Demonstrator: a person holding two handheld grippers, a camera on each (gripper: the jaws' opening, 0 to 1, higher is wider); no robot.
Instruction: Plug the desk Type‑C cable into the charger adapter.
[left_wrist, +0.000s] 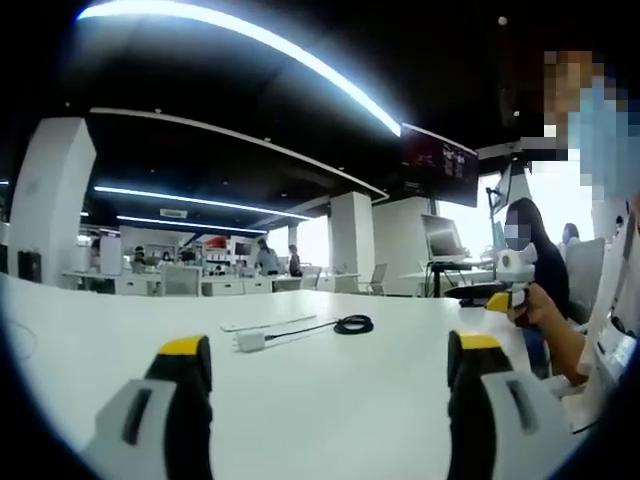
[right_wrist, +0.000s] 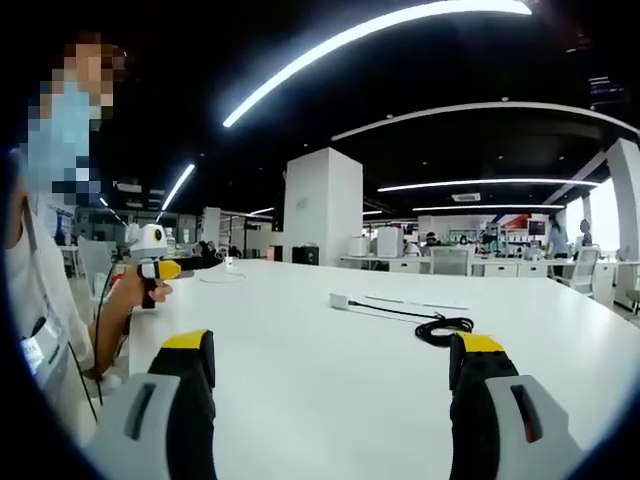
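Grippers, left (left_wrist: 330, 365) and right (right_wrist: 330, 360), are both released; I'd pin the adapter (left_wrist: 250, 342) before chasing the cable (left_wrist: 352, 324) plug.

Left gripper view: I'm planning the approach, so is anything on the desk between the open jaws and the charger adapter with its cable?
Nothing visible. Bare white desk lies between the left gripper and the adapter; the coiled black cable sits just beyond.

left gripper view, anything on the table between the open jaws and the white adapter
Nothing: in the left gripper view, bare white table runs from the left gripper to the adapter.
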